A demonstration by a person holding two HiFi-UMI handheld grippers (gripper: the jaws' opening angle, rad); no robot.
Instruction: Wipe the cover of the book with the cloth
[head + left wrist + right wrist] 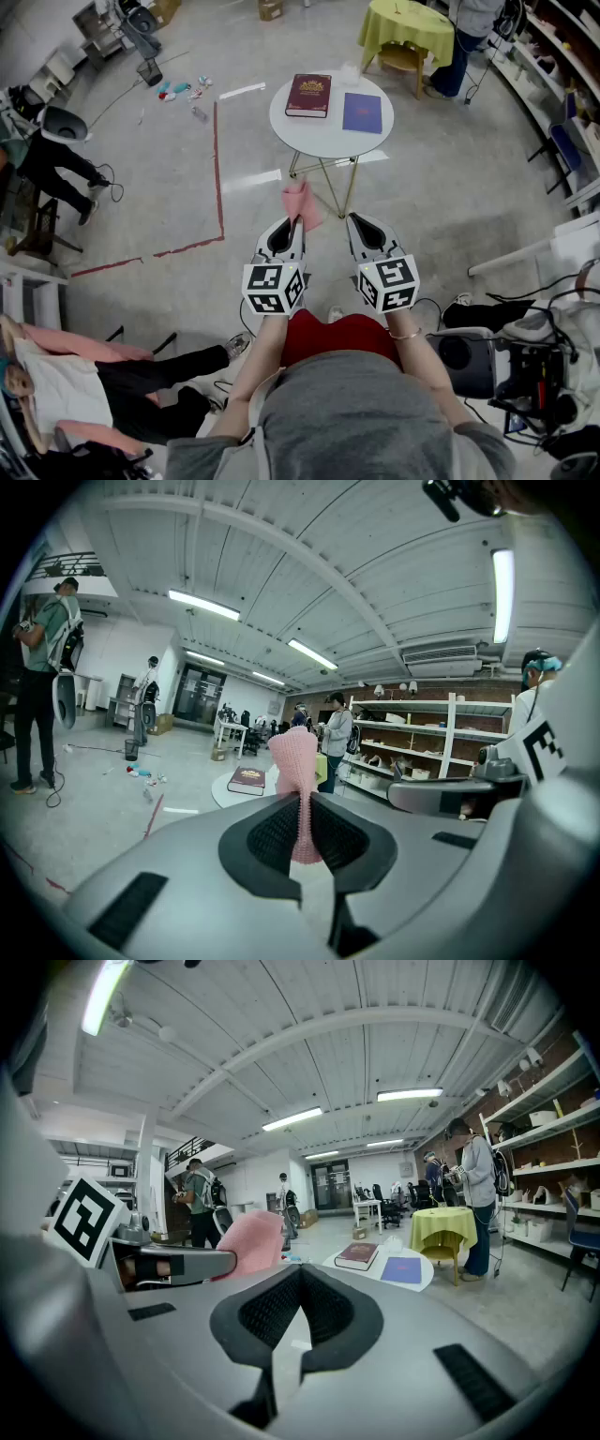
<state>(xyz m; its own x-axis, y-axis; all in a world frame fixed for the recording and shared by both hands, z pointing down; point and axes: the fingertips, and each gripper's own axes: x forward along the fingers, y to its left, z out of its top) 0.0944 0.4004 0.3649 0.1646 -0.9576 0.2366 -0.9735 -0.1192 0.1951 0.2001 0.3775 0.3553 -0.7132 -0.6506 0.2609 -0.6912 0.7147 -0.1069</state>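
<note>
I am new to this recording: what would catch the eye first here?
The pink cloth pinched in the left claw stands out at the middle of the head view. Beyond it, a round white table bears a dark red book and a blue book side by side.

A round white table (323, 133) with thin golden legs stands on the grey concrete floor (169, 202). On its top lie a thick dark red book (308, 95) at the left and a thin blue book (363, 112) at the right, near each other but not touching. A small pale thing (350, 74) sits at the far edge; what it is cannot be told.
</note>
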